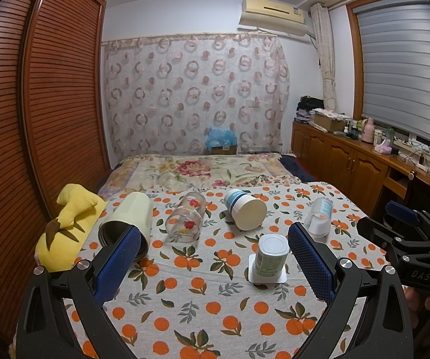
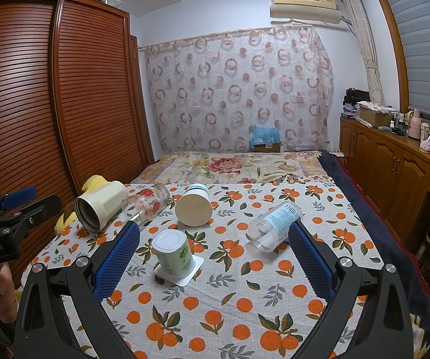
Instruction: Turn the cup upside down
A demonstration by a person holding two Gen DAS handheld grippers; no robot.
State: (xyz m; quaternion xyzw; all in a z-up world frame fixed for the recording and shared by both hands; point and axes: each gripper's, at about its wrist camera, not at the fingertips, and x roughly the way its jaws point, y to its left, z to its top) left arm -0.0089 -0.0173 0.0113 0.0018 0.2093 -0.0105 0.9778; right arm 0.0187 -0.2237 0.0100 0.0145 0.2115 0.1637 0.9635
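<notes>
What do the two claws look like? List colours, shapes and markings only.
Both are alike: the left claw and right claw have black angular linkage arms with silver round bolt heads, ending in long flat fingers covered in blue dimpled pads. White lettering marks the bodies: "DAS" on the right one, "GenRobot.AI" on the left. A bare hand grips the left handle. No cables or sleeves show.

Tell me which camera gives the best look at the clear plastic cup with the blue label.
The right wrist view. There the clear plastic cup lies on its side with its whole length, open mouth and blue label in sight, just ahead of the open right gripper. In the left wrist view it is smaller, and a finger overlaps its lower end.
</notes>
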